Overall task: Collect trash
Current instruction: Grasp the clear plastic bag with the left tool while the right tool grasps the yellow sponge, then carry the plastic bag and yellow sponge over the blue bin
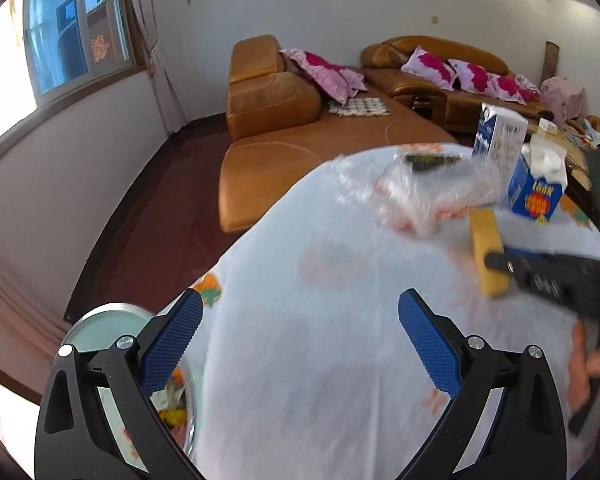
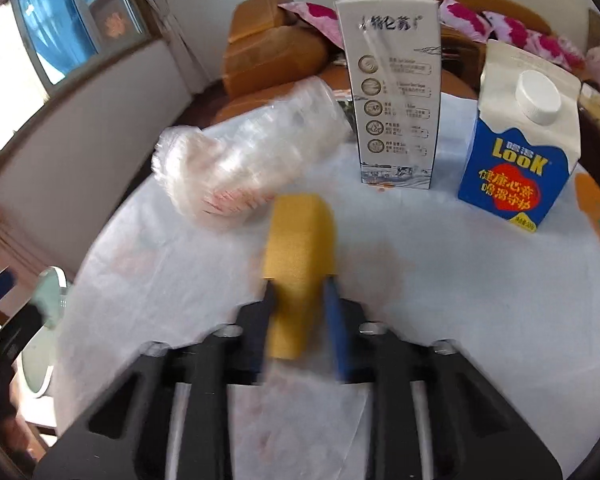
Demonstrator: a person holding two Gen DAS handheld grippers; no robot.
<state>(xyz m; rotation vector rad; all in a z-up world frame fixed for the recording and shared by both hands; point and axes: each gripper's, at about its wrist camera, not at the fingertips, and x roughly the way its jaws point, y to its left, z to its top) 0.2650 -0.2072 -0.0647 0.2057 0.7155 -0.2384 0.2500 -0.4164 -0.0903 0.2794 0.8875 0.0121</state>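
Observation:
My right gripper is shut on a yellow sponge held just above the white tablecloth; it also shows in the left wrist view with the sponge. My left gripper is open and empty over the near part of the table. Ahead of the sponge lies a clear plastic wrapper with stacked cups, also in the left wrist view. A white milk carton and a blue LooK carton stand upright behind.
A trash bin with colourful scraps and a round silver lid sits below the table's left edge. An orange sofa with pink cushions stands beyond the table. A dark remote-like object lies at the far table edge.

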